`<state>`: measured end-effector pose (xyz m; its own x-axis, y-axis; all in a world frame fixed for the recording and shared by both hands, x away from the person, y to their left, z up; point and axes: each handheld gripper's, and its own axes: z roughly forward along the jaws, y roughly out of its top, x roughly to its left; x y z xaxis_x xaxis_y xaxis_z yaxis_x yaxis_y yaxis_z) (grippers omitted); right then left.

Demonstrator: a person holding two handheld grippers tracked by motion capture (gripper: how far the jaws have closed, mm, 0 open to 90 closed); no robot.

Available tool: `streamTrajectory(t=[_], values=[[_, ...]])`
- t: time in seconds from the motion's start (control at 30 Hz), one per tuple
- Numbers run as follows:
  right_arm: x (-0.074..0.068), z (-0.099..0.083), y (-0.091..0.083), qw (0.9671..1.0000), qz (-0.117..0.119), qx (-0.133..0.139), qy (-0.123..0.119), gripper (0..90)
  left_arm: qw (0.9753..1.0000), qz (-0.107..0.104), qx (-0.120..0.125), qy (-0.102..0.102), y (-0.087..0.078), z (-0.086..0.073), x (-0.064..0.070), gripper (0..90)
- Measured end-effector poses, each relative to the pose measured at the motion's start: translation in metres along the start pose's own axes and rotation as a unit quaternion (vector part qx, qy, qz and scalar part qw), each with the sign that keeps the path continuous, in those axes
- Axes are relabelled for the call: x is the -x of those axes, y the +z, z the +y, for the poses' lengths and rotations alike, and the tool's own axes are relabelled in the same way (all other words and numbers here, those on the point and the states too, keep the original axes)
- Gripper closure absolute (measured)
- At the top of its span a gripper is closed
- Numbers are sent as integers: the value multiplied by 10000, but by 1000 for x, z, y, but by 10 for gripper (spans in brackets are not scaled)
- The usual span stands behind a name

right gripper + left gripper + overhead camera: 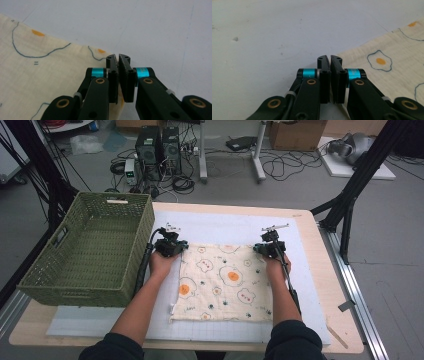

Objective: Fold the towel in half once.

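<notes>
A cream cloth [220, 280] printed with fried eggs lies spread flat on the white mat [225, 227]. My left gripper [175, 245] sits at the cloth's far left corner, held low on the mat. In the left gripper view its jaws [330, 58] are pressed together where the cloth [392, 70] comes to a point. My right gripper [269, 248] is at the far right corner. Its jaws [117, 57] are closed with a fold of the cloth [37, 82] showing between them lower down.
A green woven basket [115, 200] stands on the table's left side, close to my left gripper. Bare mat runs beyond the cloth's far edge. Computers, cables and black stand legs are on the floor behind the wooden table [320, 250].
</notes>
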<state>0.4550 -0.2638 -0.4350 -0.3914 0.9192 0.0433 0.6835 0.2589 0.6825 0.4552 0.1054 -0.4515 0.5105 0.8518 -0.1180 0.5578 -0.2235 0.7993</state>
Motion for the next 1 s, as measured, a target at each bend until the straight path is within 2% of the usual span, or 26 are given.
streamTrajectory(t=[0.03, 0.1, 0.17, 0.23, 0.3, 0.43, 0.53, 0.63, 0.73, 0.8, 0.83, 0.9, 1.0], values=[[1, 1, -2, 10000, -4, 66, 13, 866, 9999, -69, 48, -127, -1, 0, 0, 860], [4, 4, -6, 9998, -41, 181, 20, 867, 9997, -58, 219, -101, -3, 5, 5, 860], [6, 6, -9, 9995, -75, 315, 46, 867, 9984, 55, 555, -22, -8, 11, 9, 861], [9, 8, -13, 9989, -72, 437, 155, 866, 9966, 163, 797, -109, -12, 16, 7, 862], [11, 11, -17, 9976, -27, 648, 240, 866, 9978, 90, 617, -230, -14, 22, 0, 862], [8, 17, -22, 9957, -23, 896, 214, 866, 9953, -17, 896, -367, -25, 30, -1, 861], [7, 16, -24, 9963, 43, 839, 151, 865, 9958, -117, 857, -300, -30, 30, 1, 860], [5, 15, -31, 9958, 132, 900, 62, 864, 9962, -161, 828, -230, -35, 27, 3, 859], [4, 13, -38, 9960, 175, 873, -107, 865, 9954, -224, 884, -296, -41, 22, 5, 858], [3, 11, -43, 9957, 213, 896, -101, 864, 9964, -302, 765, -222, -45, 21, 7, 858], [2, 9, -46, 9954, 254, 917, -84, 864, 9964, -318, 772, -148, -48, 21, 9, 857], [1, 5, -50, 9950, 303, 945, -137, 864, 9949, -345, 943, -116, -56, 21, 12, 857], [-2, -3, -58, 9942, 399, 986, -184, 863, 9944, -399, 978, -25, -65, 17, 16, 857]])
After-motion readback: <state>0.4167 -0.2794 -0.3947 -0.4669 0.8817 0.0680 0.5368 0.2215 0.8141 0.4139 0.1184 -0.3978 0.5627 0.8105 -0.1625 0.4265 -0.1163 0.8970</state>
